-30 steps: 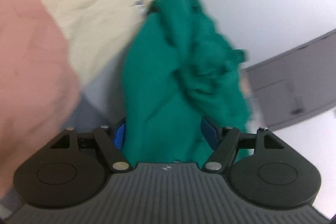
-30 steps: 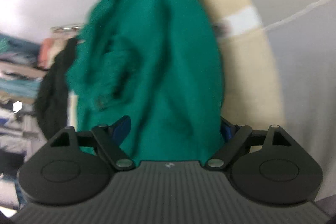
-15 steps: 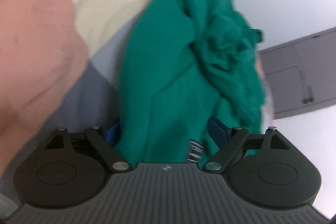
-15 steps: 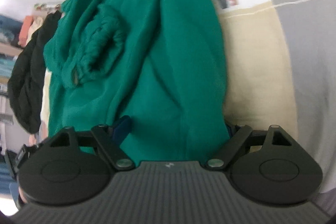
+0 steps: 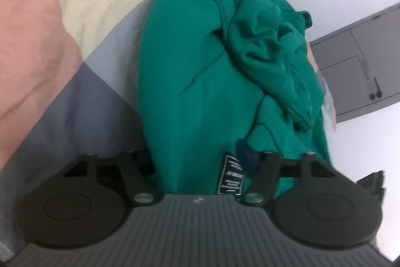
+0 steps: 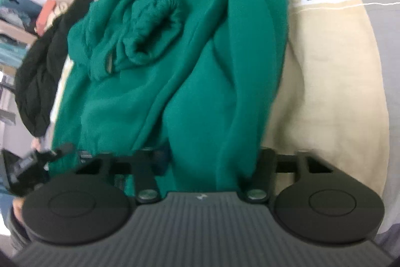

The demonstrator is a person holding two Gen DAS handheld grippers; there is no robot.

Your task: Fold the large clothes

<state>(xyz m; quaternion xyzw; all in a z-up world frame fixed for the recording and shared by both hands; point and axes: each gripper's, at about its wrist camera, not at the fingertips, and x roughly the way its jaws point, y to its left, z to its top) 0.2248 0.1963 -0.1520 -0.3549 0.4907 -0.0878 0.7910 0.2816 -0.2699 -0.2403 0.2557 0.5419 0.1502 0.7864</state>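
Green cloth is hiding most of both sets of fingers. The left gripper (image 5: 197, 157) and right gripper (image 6: 212, 154) have just been closing, clamping the green sweatshirt (image 5: 190, 71) bunched between them; a beige garment (image 6: 325, 81) is lying beyond.

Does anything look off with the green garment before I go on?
The green garment is bunched, not flat: a sleeve with its ribbed cuff lies crumpled on top. Both the left gripper and the right gripper have just been closing with its fabric between the jaws.
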